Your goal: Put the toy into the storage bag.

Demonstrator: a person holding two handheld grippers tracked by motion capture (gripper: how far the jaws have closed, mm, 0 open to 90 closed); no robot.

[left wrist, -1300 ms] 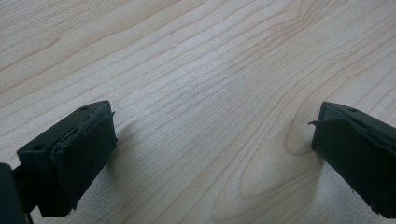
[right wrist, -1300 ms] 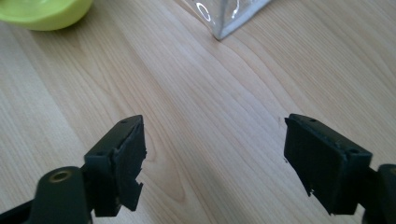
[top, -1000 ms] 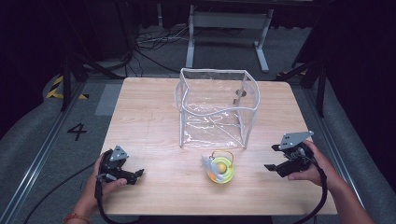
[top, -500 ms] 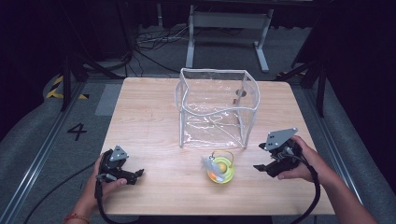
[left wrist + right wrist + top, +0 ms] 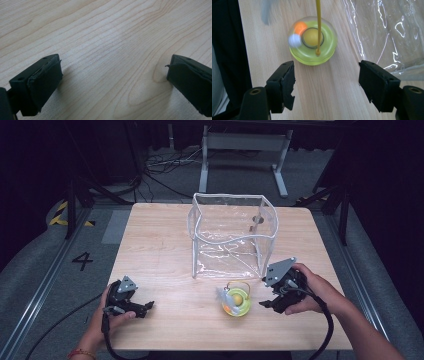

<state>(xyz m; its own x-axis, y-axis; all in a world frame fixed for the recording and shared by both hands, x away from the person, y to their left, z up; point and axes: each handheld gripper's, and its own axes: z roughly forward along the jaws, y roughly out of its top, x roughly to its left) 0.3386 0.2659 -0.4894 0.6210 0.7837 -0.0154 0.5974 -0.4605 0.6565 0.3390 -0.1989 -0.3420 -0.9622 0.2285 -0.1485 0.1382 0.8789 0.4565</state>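
1. Since the earlier frame the right gripper [image 5: 266,304] has moved in from the table's right edge toward the yellow-green toy [image 5: 236,303]; its jaws have just been closing a little, with nothing between them.
2. Right jaws stand spread, apart from the toy, which lies just ahead of them on the wooden table [image 5: 160,250].
3. Toy sits just in front of the clear plastic bag [image 5: 230,235], near the front edge.
4. Left gripper [image 5: 145,307] rests at front left, unmoved, jaws spread over bare wood.

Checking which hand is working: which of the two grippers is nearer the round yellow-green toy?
The right gripper: its open jaws point at the round yellow-green plastic toy, beside the clear plastic bag. The left gripper sits off near the wooden table's left front corner.
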